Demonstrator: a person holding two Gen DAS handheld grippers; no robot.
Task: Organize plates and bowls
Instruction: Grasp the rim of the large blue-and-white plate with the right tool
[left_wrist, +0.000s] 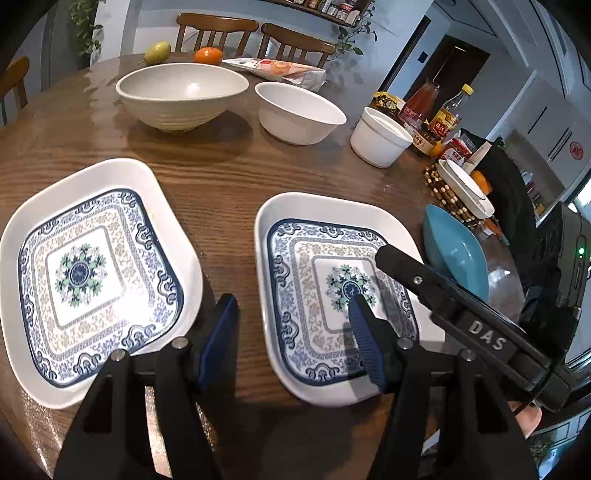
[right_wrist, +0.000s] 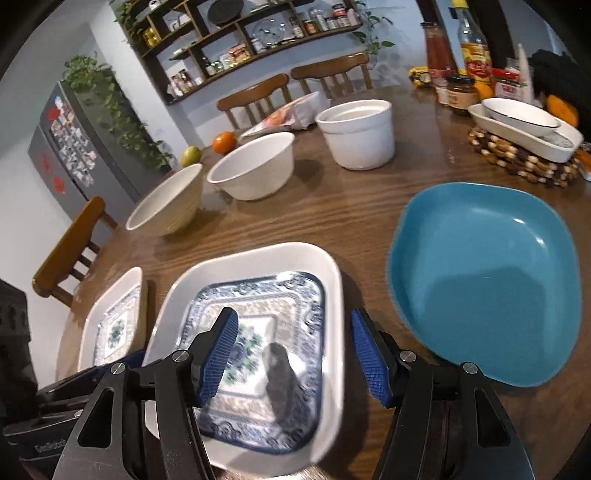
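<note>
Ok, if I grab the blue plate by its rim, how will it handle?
The blue plate looks rigid, so it should lift without flexing. Its glossy surface may slip between the pads. The raised, curved rim gives some purchase, but a one-edge grip will probably let it tilt.

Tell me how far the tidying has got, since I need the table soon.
Nothing looks stacked yet. Two patterned plates and the blue plate lie apart; three bowls stand separately. In hand: nothing; the left gripper and right gripper hover open over the middle patterned plate. All the stacking remains.
</note>
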